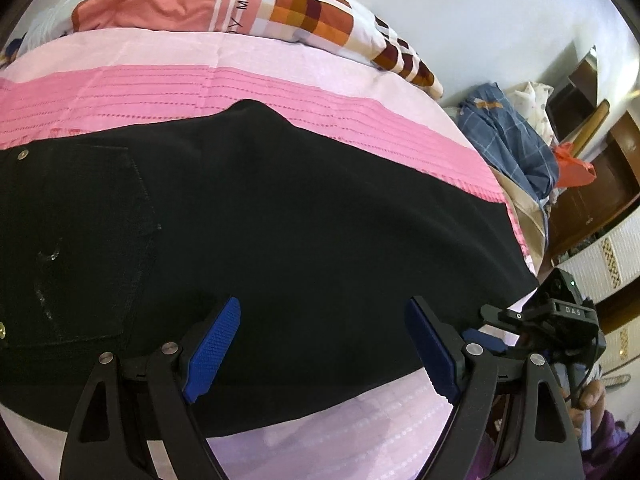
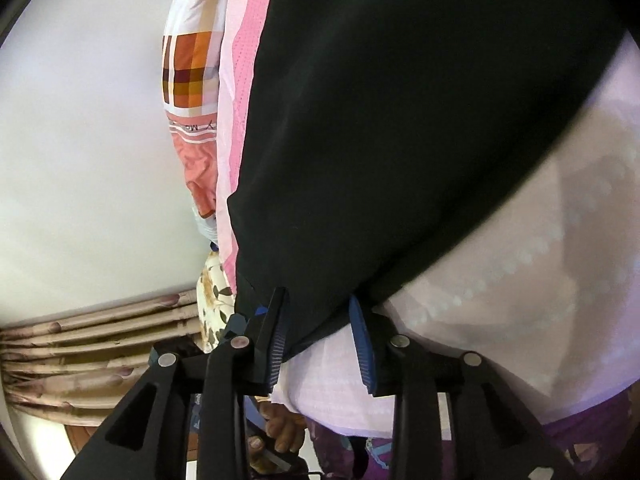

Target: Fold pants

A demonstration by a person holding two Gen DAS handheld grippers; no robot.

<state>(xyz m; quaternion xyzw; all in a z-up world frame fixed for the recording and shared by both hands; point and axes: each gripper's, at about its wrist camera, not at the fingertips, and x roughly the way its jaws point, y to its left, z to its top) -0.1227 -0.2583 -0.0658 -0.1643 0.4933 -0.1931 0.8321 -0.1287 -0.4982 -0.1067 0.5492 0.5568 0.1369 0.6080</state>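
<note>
The black pants (image 1: 260, 220) lie flat across a pink bedsheet (image 1: 160, 92), back pocket and rivets at the left. My left gripper (image 1: 320, 344) hovers open over the near edge of the pants, holding nothing. In the right wrist view the pants (image 2: 400, 120) fill the upper middle. My right gripper (image 2: 318, 320) has its blue pads partly closed around the leg hem, with cloth lying between them; a gap still shows. The right gripper also shows in the left wrist view (image 1: 484, 340) at the hem, right.
A checked orange-and-white pillow (image 1: 304, 12) lies at the bed's far side. A pile of blue plaid clothes (image 1: 508, 140) sits beyond the bed's right end, near wooden furniture (image 1: 592, 184). Curtains (image 2: 100, 344) hang at lower left in the right wrist view.
</note>
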